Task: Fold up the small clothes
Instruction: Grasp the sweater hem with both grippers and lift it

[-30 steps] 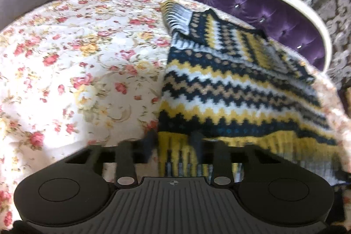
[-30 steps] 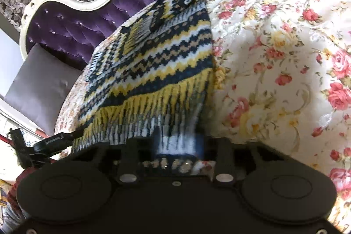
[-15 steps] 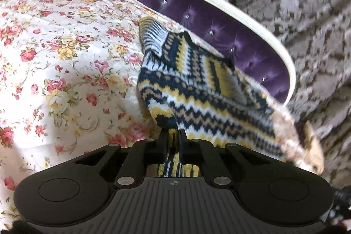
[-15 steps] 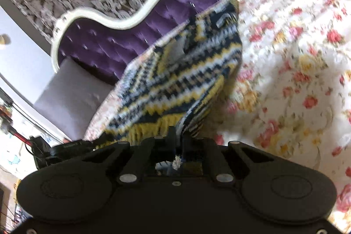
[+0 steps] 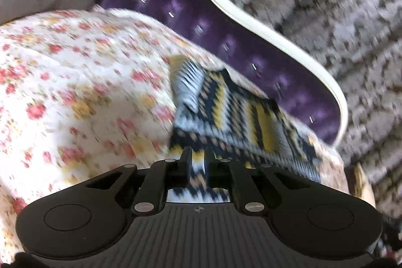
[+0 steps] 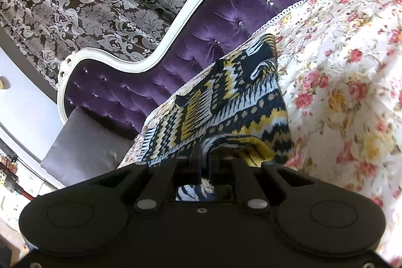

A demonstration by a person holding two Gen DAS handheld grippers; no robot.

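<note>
One knitted garment (image 5: 226, 112) with zigzag bands of navy, yellow, white and tan lies ahead of both grippers on the floral quilted bedspread (image 5: 75, 82). The left gripper (image 5: 198, 160) pinches its near hem between almost closed fingers; the right gripper (image 6: 204, 155) likewise clamps a lifted fold. Beyond curves one tufted purple velvet headboard (image 6: 226, 24).

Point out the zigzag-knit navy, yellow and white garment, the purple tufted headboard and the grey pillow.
Zigzag-knit navy, yellow and white garment (image 6: 241, 102): right wrist view, on its striped middle.
Purple tufted velvet headboard (image 6: 246, 4): right wrist view, on the buttoned padding.
Grey pillow (image 6: 85, 142): right wrist view, on its flat face.
</note>
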